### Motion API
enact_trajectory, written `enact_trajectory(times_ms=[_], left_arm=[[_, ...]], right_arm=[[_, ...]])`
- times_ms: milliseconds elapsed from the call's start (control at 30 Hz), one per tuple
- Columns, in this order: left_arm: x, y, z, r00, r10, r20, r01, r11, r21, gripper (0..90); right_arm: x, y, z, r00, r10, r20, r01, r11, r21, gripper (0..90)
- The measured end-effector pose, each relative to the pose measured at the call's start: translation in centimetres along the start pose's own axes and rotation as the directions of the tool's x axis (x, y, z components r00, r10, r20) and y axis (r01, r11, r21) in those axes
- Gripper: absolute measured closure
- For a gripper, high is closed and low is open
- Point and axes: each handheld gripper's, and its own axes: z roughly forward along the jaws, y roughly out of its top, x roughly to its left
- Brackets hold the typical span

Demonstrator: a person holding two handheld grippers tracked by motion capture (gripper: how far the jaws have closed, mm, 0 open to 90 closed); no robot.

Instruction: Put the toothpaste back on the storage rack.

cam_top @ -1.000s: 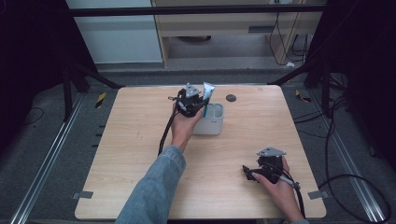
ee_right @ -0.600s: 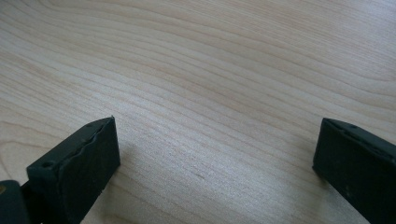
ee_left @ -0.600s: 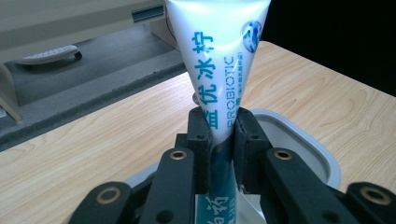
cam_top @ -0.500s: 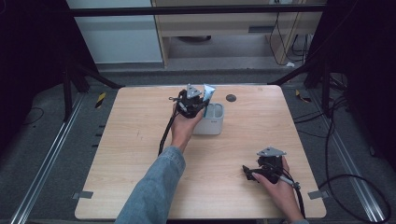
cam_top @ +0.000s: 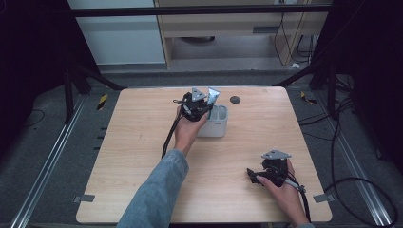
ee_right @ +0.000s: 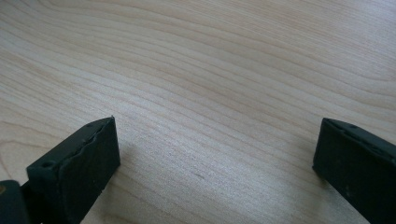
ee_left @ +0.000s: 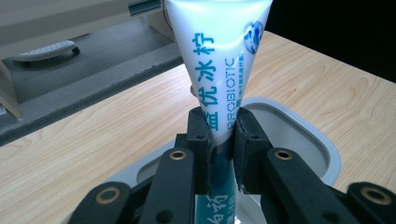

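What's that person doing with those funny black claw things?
A person is holding a two-jaw gripper in each hand at a light wooden table. The left gripper is clamped on a white toothpaste tube with blue-green writing, holding it upright over a small pale grey tub with rounded corners near the far side of the table. The right gripper rests low over bare wood near the front edge, jaws wide apart with nothing between them.

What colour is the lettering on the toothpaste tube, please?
Teal-blue on the white toothpaste tube, clearest in the left gripper view.
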Motion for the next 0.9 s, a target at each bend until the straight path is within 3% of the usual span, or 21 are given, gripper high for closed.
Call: enact_trajectory(times_ms=[333,400,567,667,900], left_arm=[[-0.52,-0.05,0.13,0.9996,0.028,0.001,-0.028,0.9993,0.023,77.9],[-0.49,-0.19,0.37,0.9998,0.02,0.001,-0.02,0.9987,0.046,77.8],[-0.5,-0.12,0.36,0.9998,-0.009,0.017,0.008,0.9996,0.029,77.8],[-0.67,-0.05,0.47,0.9999,0.011,0.006,-0.011,0.9991,0.04,77.7],[-0.7,0.13,0.59,1.0,0.002,0.0,-0.002,0.9986,0.052,77.4]], right_arm=[[0.01,0.0,0.0,1.0,0.001,-0.001,-0.001,1.0,0.0,0.7],[0.01,0.0,0.0,1.0,0.001,-0.001,-0.001,1.0,0.0,0.7],[0.0,0.0,0.0,1.0,0.0,0.0,0.0,1.0,0.0,0.7],[0.0,0.0,0.0,1.0,0.0,0.0,0.0,1.0,0.0,0.7],[0.01,0.0,0.0,1.0,0.001,0.0,-0.001,1.0,0.0,0.7]])
